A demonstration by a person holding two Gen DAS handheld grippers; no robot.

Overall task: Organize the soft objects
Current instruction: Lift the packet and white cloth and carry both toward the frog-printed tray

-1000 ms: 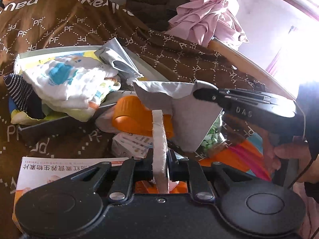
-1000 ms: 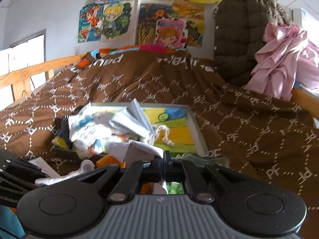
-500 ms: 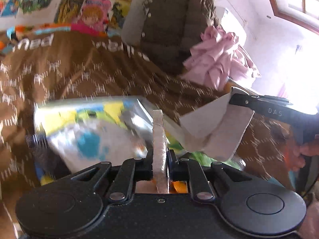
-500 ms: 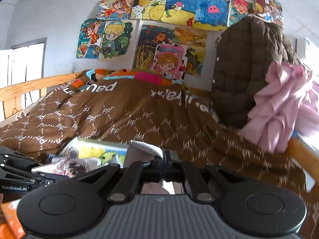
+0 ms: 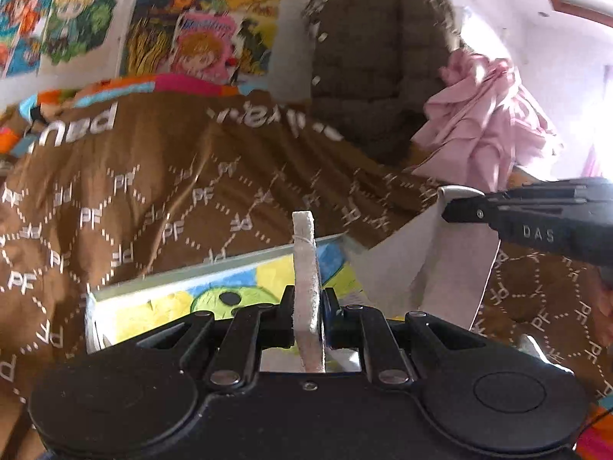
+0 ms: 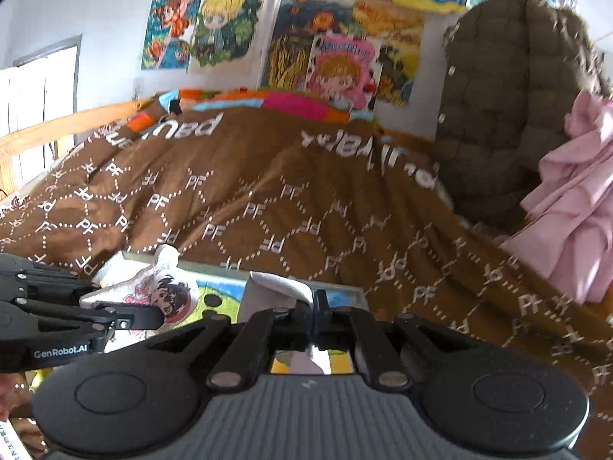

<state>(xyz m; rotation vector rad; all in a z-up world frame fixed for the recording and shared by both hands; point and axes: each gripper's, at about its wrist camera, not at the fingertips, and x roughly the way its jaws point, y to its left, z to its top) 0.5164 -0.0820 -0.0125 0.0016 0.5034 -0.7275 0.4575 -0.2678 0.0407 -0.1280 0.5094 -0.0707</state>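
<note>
My left gripper (image 5: 308, 299) is shut on the thick white edge of a pale cloth (image 5: 304, 253), which stands up between its fingers. The cloth's grey-white sheet (image 5: 421, 264) hangs to the right, where my right gripper (image 5: 448, 207) pinches its top corner. In the right wrist view my right gripper (image 6: 312, 303) is shut on a white fold of cloth (image 6: 276, 285). At the left there, the left gripper (image 6: 153, 316) holds a cartoon-printed part of cloth (image 6: 164, 291). Below both lies a shallow tray (image 5: 214, 272) with a colourful picture floor.
A brown quilt (image 6: 268, 199) printed with "PF" covers the bed behind the tray (image 6: 341, 289). A dark padded jacket (image 6: 505, 107) and a pink garment (image 6: 574, 207) lie at the far right. A wooden rail (image 6: 57, 126) runs along the left, and posters (image 6: 337, 65) hang on the wall.
Both grippers rose and moved toward the far side of the tray with the cloth between them. The pile of cloths and the orange bottle dropped out of view.
</note>
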